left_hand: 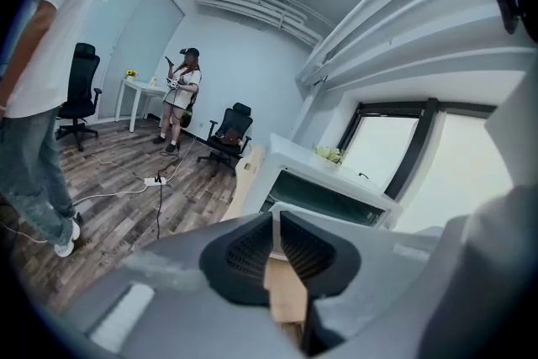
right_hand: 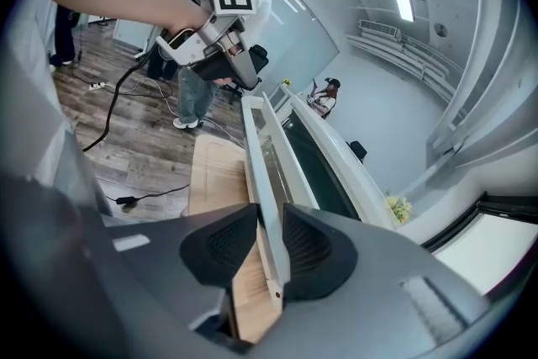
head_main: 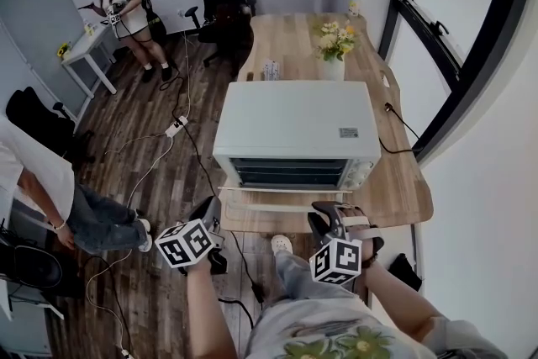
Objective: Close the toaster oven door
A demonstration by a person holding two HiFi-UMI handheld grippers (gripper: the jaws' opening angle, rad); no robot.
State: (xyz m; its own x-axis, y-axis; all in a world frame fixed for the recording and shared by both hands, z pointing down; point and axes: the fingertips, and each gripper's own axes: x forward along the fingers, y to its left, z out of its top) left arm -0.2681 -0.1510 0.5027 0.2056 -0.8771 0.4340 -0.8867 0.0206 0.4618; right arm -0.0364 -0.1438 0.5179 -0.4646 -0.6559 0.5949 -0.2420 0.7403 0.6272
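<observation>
Tabletop slip is the broad worry: the toaster oven (head_main: 294,118) sits close to the front edge of the wooden table (head_main: 403,193), and a lift that also drags outward could slide it toward that edge. Its door (head_main: 282,197) hangs open, folded down almost flat in front of the oven. The left gripper (left_hand: 276,235) and the right gripper (right_hand: 269,244) each clamp the door's front lip, near opposite ends. If one side is raised faster, the door may twist; if the pads (right_hand: 220,246) slip off that thin lip, it could drop back open
</observation>
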